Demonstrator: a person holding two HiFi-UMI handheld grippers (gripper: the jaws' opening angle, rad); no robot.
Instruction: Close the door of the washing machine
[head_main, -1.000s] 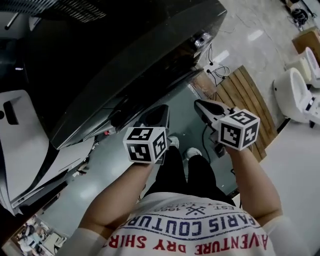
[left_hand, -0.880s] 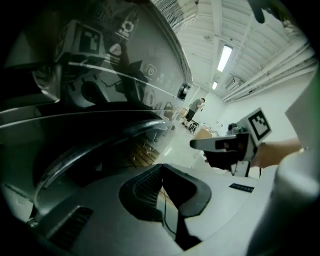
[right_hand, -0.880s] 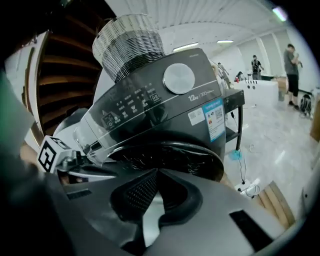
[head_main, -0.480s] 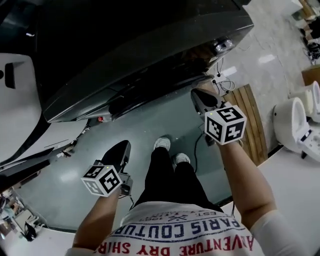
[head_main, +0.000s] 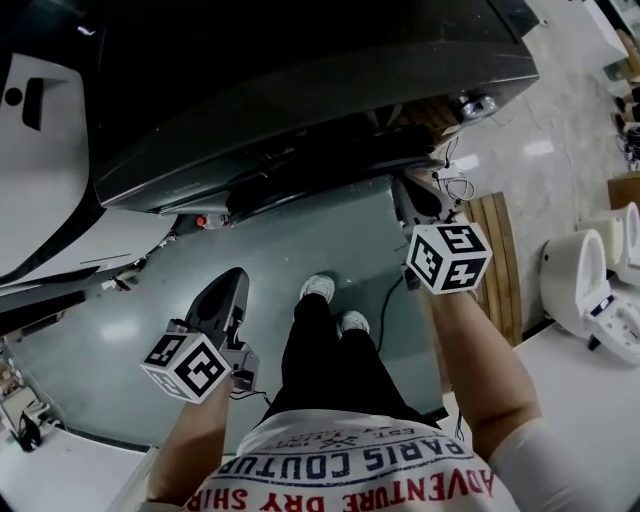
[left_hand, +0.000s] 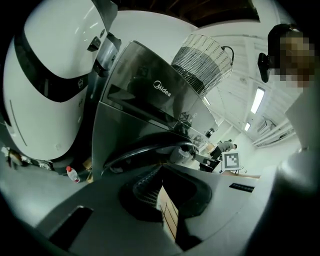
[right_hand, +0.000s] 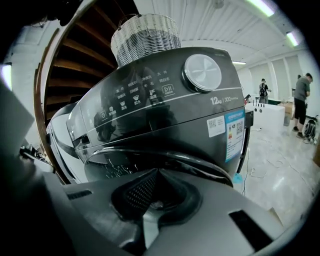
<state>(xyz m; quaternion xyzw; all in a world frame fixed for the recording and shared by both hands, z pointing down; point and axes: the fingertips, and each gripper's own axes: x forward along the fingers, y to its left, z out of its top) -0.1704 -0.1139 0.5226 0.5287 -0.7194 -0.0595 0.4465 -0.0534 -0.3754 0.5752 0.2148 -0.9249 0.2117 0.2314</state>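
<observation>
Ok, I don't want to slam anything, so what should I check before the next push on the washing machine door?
1. Right gripper close to the door of the washing machine: ok.
2. Right jaws together, holding nothing: ok.
3. Left gripper low, away from the door, jaws together and empty: ok.
4. Door fully latched: cannot tell.
5. Nothing caught at the door's edge: cannot tell.
</observation>
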